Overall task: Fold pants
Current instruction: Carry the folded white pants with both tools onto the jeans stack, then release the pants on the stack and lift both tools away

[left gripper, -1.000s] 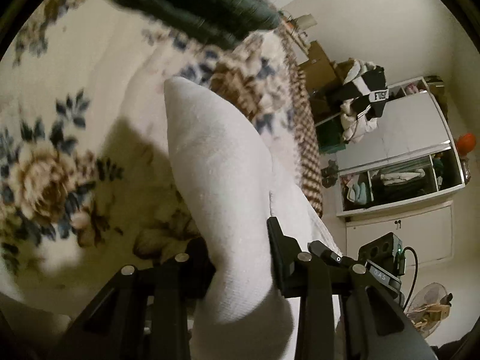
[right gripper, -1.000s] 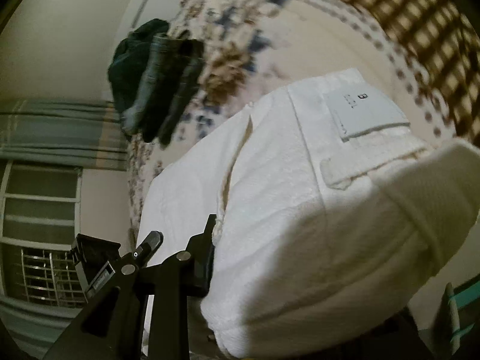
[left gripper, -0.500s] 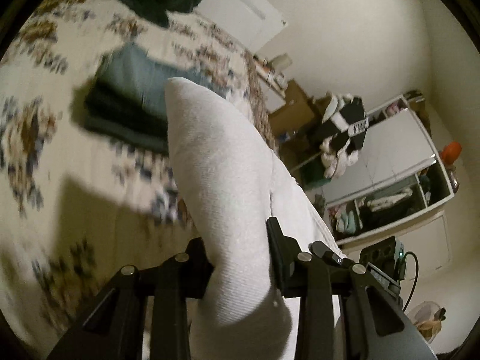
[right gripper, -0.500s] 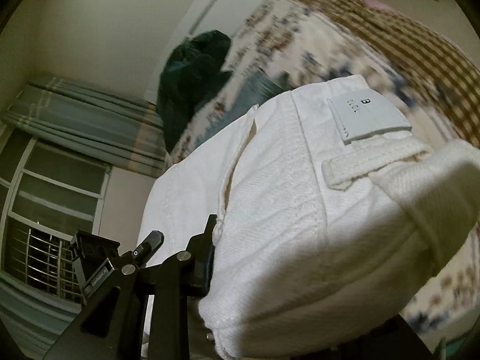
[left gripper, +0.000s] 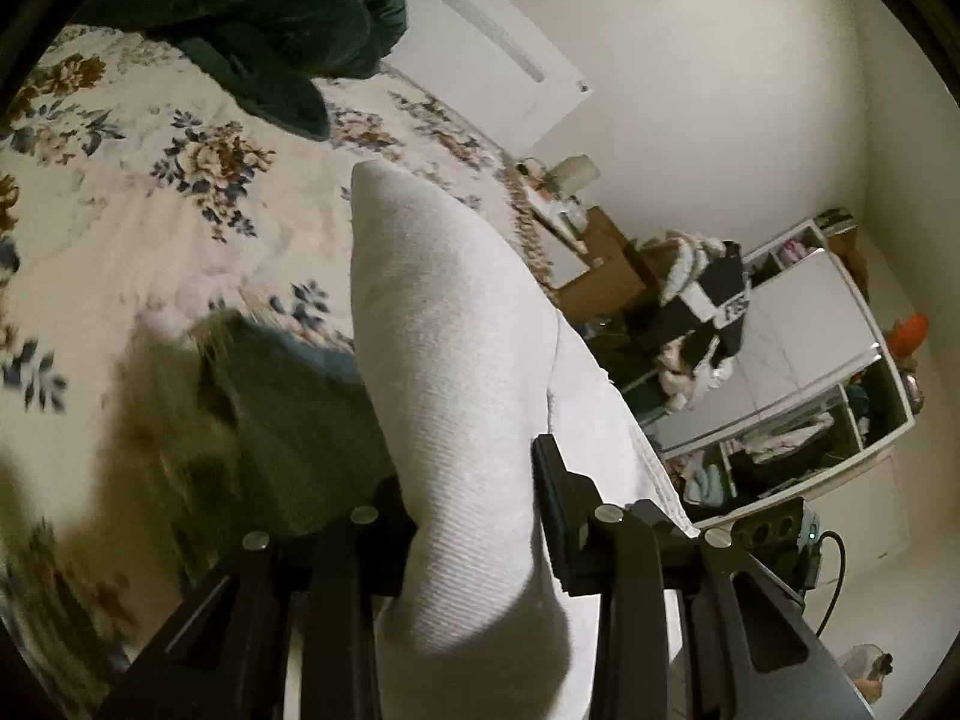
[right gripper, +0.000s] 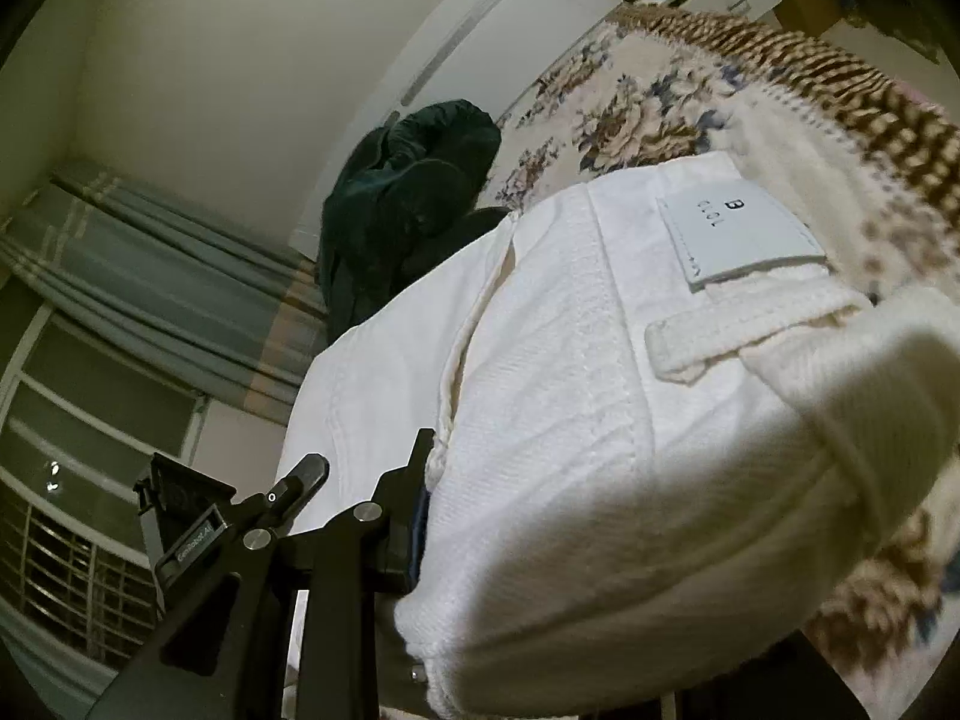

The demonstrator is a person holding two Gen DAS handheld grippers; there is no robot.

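In the left wrist view, the left claw (left gripper: 474, 516) is clamped on a thick fold of the white pants (left gripper: 444, 360), both fingers pressing on the cloth, which rises stiffly ahead of it, lifted clear of the bed (left gripper: 120, 210). Under the raised cloth a folded blue garment (left gripper: 294, 408) lies on the floral cover, and a dark green heap (left gripper: 270, 12) sits toward the bed's far edge near the wall. In the right wrist view, the right claw (right gripper: 432, 516) grips the waistband end of the pants (right gripper: 570, 420); only one finger shows, against the cloth, the other being hidden behind the bulk, so the hold reads as closed on the fabric. A label (right gripper: 738, 234) and a belt loop (right gripper: 750, 336) face up, and the pants hang in the air above the bed's checked side edge (right gripper: 840, 96). Judging by the layers stacked in both claws, the pants look already folded into a compact bundle, carried between the two hands. What seems left is to set the bundle down on the bed, perhaps beside or on the blue garment, and let go.
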